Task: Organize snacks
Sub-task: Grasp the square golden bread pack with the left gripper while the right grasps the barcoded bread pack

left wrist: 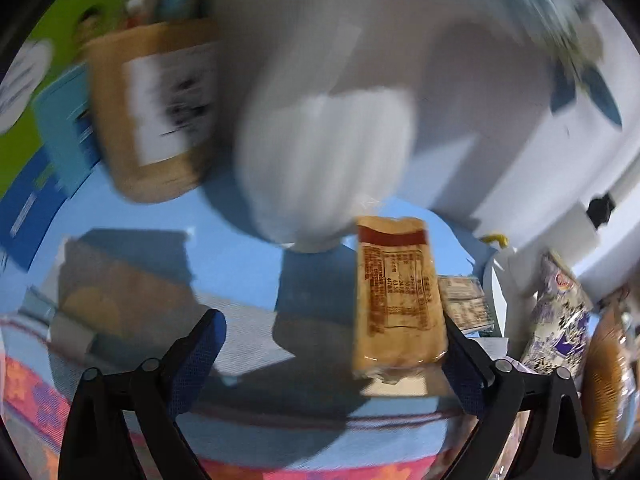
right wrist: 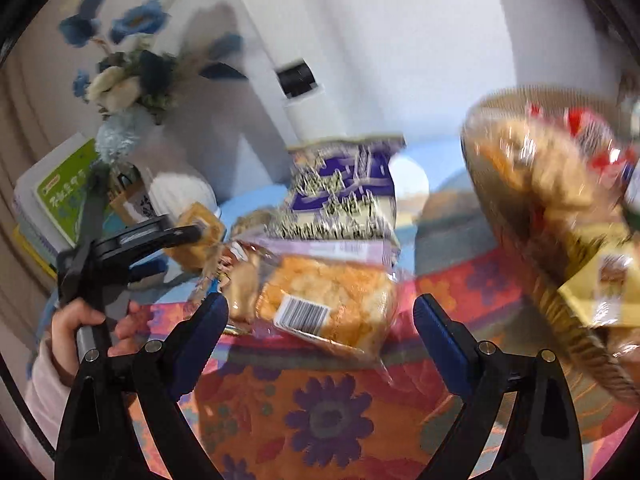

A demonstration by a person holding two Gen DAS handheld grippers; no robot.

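two snack packs matter here. tan wrapped bar [left wrist: 398,300] sits between the left gripper [left wrist: 334,350] jaws, hard against the right-hand jaw and far from the left-hand one. jaws wide apart, nothing clamped; can't tell if the bar touches that pad or just lies behind it on the blue table [left wrist: 240,256]. likely a line-up for a pick, hence the full opening.

right gripper [right wrist: 320,322]: jaws also apart, empty. clear bag of orange puffs [right wrist: 332,300], barcode up, lies between and just beyond them on the floral cloth [right wrist: 320,408]. purple-and-white bag [right wrist: 344,188] stands further out behind it. wicker basket [right wrist: 532,240] of snacks sits off the right-hand jaw, probably the drop target, tilted in view, rim cut off by the frame edge.

person's hand [right wrist: 86,328] grips the left tool's handle, off the left-hand jaw.

heavy motion blur: labels unreadable, white ribbed object [left wrist: 324,160] beyond the bar unidentifiable.
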